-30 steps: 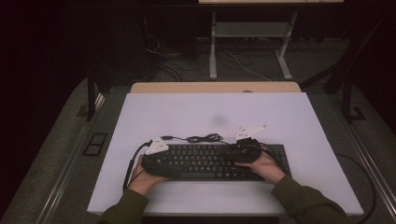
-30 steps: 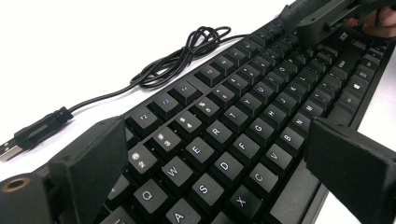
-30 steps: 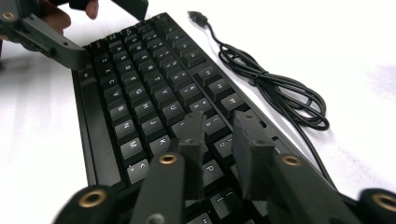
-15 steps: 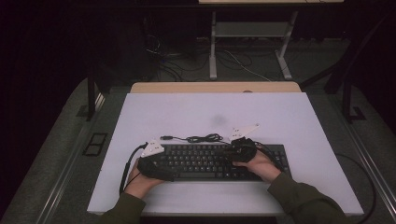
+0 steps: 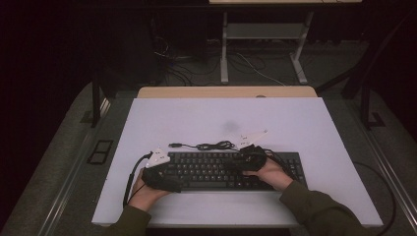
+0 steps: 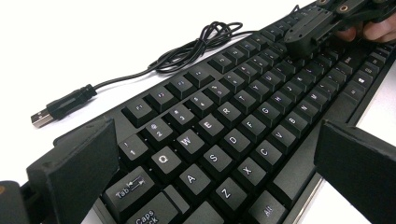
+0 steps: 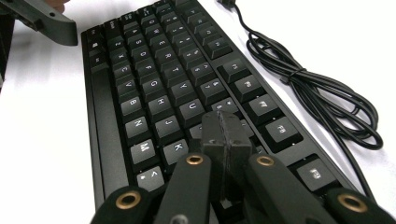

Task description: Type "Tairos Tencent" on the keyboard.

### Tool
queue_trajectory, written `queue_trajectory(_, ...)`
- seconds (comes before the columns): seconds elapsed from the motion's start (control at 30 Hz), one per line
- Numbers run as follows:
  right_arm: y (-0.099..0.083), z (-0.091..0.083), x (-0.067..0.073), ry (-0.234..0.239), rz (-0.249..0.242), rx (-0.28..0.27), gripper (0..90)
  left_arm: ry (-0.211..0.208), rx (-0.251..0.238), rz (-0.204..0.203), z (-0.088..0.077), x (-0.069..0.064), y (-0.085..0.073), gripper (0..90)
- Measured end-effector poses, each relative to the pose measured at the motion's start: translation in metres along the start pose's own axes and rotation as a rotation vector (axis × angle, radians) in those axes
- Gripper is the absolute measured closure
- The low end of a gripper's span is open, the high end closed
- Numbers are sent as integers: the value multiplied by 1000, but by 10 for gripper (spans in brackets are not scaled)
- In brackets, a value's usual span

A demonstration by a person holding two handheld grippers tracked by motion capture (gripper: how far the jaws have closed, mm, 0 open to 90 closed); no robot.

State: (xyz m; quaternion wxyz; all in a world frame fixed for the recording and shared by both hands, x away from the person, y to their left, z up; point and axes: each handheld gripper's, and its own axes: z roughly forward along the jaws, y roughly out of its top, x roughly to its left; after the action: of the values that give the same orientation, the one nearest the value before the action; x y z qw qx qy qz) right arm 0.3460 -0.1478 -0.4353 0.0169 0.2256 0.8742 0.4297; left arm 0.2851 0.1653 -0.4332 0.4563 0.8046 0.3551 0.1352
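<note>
Two grippers over keyboard (image 5: 221,169), right hand (image 5: 273,173) hiding keys, cable (image 5: 209,145) bundled.

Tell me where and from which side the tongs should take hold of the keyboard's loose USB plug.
Grip the USB plug on its black moulded body, not the metal tip. It lies flat on the white table just beyond the keyboard, clear of the coiled cable, so coming from above with the jaws across its narrow sides is probably easiest.

Right tongs (image 7: 223,122) pressed together over black keyboard (image 7: 154,88) keys — tips down, coiled cable (image 7: 308,88) beside — white table (image 7: 42,140).
</note>
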Motion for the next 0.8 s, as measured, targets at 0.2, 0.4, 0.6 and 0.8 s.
queue_trajectory(0.2,0,1,0,0,-1,9,893,1,-5,4,0,0,1,0)
queue_trajectory(0.4,-1,1,0,-2,1,14,893,6,-5,5,-1,0,1,0)
queue_trajectory(0.6,-1,2,0,-6,-2,20,893,4,-4,6,-1,0,1,0)
queue_trajectory(0.8,-1,3,0,-4,-7,25,893,2,-1,11,0,-1,1,0)
